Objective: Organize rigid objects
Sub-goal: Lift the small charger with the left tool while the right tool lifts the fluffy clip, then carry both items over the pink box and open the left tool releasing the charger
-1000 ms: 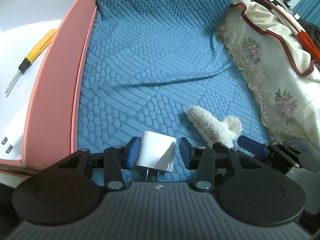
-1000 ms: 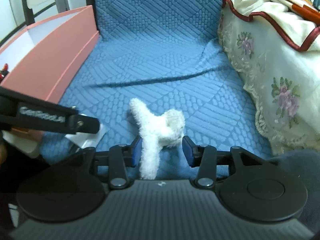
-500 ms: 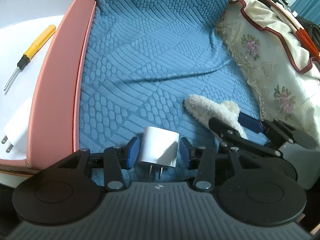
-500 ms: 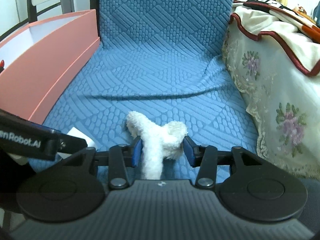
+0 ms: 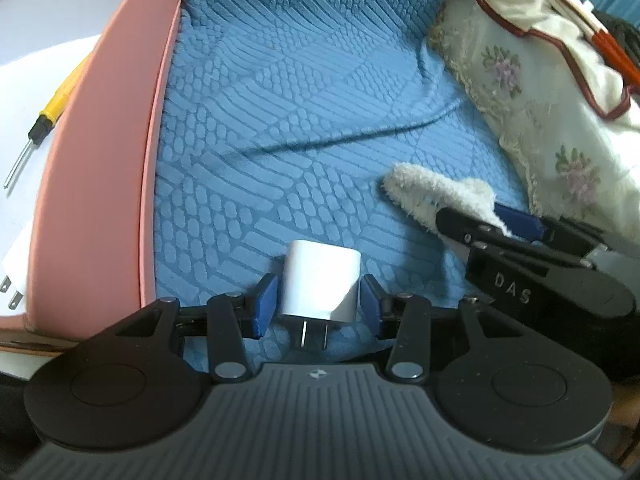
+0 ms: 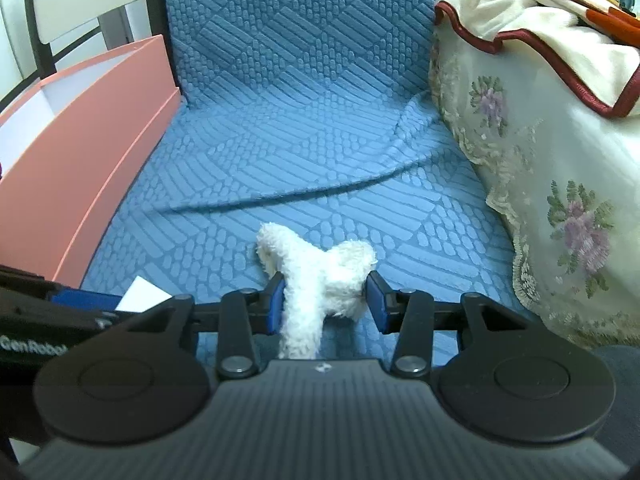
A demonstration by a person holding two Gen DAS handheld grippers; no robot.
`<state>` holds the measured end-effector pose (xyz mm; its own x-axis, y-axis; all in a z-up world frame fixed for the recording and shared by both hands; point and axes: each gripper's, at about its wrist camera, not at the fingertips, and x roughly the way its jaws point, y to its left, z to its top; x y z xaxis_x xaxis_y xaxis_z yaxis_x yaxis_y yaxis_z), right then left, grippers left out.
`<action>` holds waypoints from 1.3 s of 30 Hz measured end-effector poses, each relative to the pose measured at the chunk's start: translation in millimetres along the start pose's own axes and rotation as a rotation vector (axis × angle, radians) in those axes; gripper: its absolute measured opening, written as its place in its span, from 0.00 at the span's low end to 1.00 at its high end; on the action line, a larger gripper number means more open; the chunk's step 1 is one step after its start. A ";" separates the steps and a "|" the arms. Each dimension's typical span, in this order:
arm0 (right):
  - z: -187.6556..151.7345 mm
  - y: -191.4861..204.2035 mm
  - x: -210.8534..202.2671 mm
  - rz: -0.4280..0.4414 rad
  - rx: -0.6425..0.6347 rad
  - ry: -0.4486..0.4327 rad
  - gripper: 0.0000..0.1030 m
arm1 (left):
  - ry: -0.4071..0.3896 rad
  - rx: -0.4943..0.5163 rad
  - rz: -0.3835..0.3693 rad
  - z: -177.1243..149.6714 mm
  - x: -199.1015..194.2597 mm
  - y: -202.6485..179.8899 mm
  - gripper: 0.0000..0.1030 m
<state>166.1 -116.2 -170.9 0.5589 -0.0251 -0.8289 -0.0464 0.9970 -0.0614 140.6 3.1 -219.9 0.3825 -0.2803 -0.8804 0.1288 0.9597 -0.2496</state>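
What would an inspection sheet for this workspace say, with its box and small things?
Surface: blue textured cover, one long crease across it.
Job's things: white charger plug on the cover, prongs towards the camera; yellow-handled screwdriver and second white plug inside the pink box.
Clutter: white plush toy on the cover.
Grippers: left gripper shut on the charger plug; right gripper has just closed slightly, pads against the plush toy.
Cables: nothing seen.
Surroundings: floral lace-edged cloth beside the cover; chair frame behind the box.
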 end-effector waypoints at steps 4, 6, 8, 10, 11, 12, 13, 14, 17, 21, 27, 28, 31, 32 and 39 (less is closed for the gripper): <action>-1.0 0.0 0.2 -0.001 0.002 0.005 0.45 | -0.007 0.018 0.014 -2.1 4.7 -1.3 0.50; -0.7 -1.0 1.1 0.000 0.001 0.008 0.45 | -0.015 0.038 0.024 -2.0 6.0 -4.0 0.50; -1.1 -1.3 1.9 0.000 -0.001 0.008 0.45 | -0.027 0.052 0.028 -2.3 7.0 -6.0 0.50; -1.8 -1.2 5.4 -0.004 0.001 0.021 0.45 | -0.036 0.068 0.041 -2.2 8.1 -9.0 0.48; -2.1 -1.2 7.3 -0.002 0.005 0.029 0.44 | -0.042 0.070 0.046 -2.3 8.5 -10.3 0.48; -2.4 -1.4 9.7 -0.001 0.009 0.035 0.44 | -0.048 0.068 0.047 -2.3 8.6 -10.1 0.48; -2.3 -1.0 11.4 -0.002 0.011 0.037 0.44 | -0.052 0.058 0.047 -2.0 8.6 -9.6 0.47; -1.8 -1.0 12.0 -0.002 0.013 0.035 0.44 | -0.052 0.049 0.046 -1.4 8.5 -9.1 0.47; -1.2 -2.5 12.1 0.004 0.025 0.033 0.44 | -0.057 0.029 0.043 0.4 7.6 -8.0 0.47; -0.4 -3.4 7.1 -0.007 0.046 0.045 0.44 | -0.080 -0.017 0.036 6.4 1.5 -8.4 0.47; -1.2 -2.1 -13.3 -0.007 0.032 0.028 0.44 | -0.123 -0.031 0.033 15.6 -16.4 -16.3 0.47; -0.9 -2.0 -17.2 -0.004 0.029 0.027 0.44 | -0.127 -0.034 0.034 16.1 -19.3 -17.6 0.47; 1.7 -2.6 -27.6 0.011 0.028 0.024 0.44 | -0.127 -0.075 0.012 18.2 -29.4 -16.4 0.47; 3.0 -2.6 -32.0 0.012 0.027 0.020 0.44 | -0.134 -0.086 0.010 18.9 -33.8 -15.9 0.47; 17.3 11.0 -56.7 0.056 0.006 -0.009 0.44 | -0.175 -0.111 0.009 29.0 -68.1 -11.0 0.47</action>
<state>148.2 -102.6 -115.1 0.5631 0.0311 -0.8258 -0.0724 0.9973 -0.0118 139.7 11.1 -145.5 0.5375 -0.2617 -0.8017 0.0271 0.9555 -0.2937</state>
